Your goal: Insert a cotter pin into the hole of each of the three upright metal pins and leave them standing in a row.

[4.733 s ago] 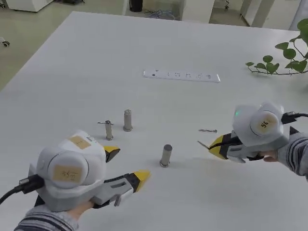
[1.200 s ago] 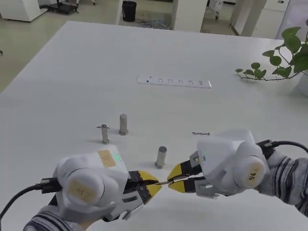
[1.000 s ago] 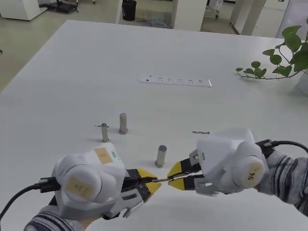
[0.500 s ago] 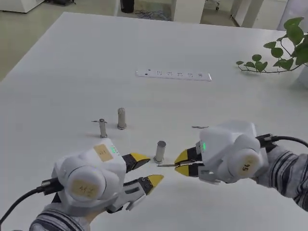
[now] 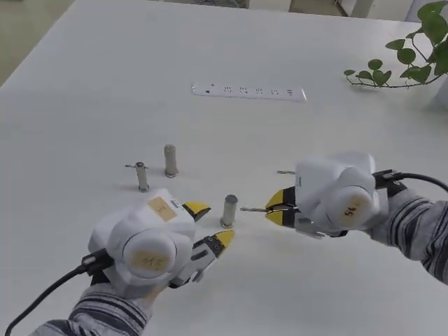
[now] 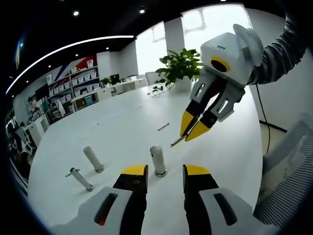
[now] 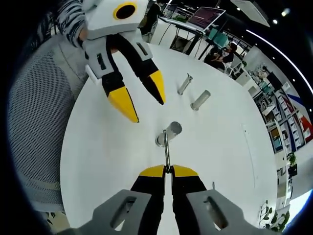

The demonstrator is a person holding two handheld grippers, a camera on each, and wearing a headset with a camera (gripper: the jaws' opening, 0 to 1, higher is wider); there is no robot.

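Three upright metal pins stand on the white table: a near pin (image 5: 229,210), a far pin (image 5: 169,160), and a left pin (image 5: 142,176) with a cotter pin through its top. My right gripper (image 5: 279,207) is shut on a cotter pin (image 5: 253,209) that points left at the near pin's top (image 7: 173,129), its tip a little short of it. My left gripper (image 5: 210,223) stands open just in front of the near pin (image 6: 157,160), holding nothing. Another loose cotter pin (image 5: 285,172) lies behind the right gripper.
A white power strip (image 5: 248,92) lies farther back on the table. A potted plant's leaves (image 5: 413,52) reach in at the far right. The table's near edge is close behind both hands.
My left gripper, shut beside the cotter pin a second ago, has opened and drawn back. The right gripper has carried the cotter pin up toward the near pin's top.
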